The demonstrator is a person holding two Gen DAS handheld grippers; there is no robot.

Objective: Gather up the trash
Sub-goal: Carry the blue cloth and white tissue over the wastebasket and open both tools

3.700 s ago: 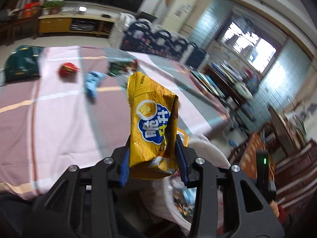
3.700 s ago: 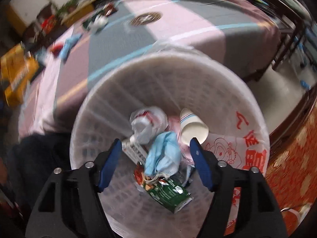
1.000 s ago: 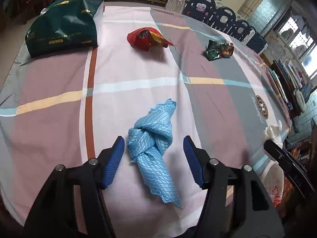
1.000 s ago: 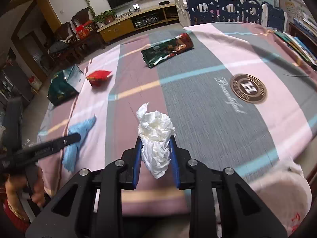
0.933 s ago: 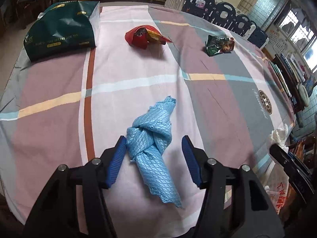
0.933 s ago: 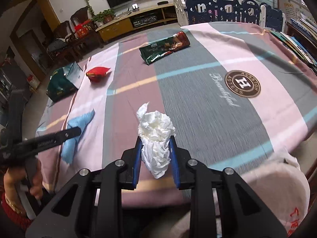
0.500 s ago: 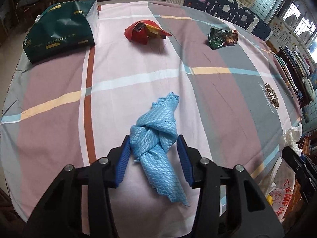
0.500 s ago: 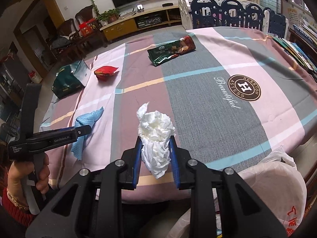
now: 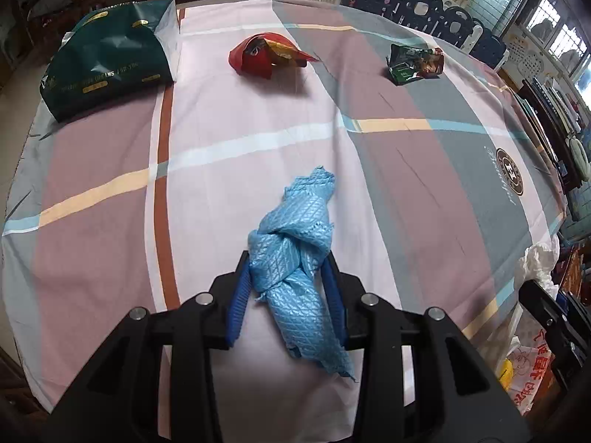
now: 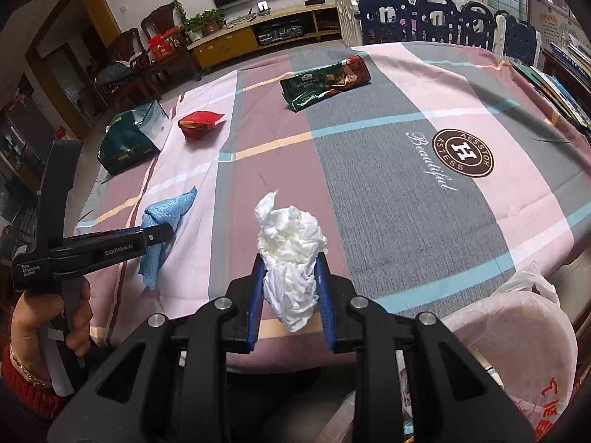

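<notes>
A knotted blue cloth (image 9: 291,258) lies on the plaid tablecloth (image 9: 406,192) near its front edge. My left gripper (image 9: 288,288) points down over it. Its jaws are closing, and the blue pads touch the cloth on both sides. In the right wrist view the same cloth (image 10: 166,214) sits under the left gripper (image 10: 160,234), which a hand (image 10: 77,317) holds. My right gripper (image 10: 290,288) is shut on a crumpled white tissue (image 10: 291,243), held above the table's near edge.
A red wrapper (image 9: 266,55), a green snack packet (image 9: 413,64) and a dark green bag (image 9: 110,62) lie at the far side of the table. A white bin bag with red print (image 10: 517,350) stands below the table's edge at the right. Chairs stand behind the table.
The left jaws have narrowed from wide apart around the blue cloth to touching it. The yellow snack bag held earlier is gone from the left gripper. The right gripper still holds the tissue.
</notes>
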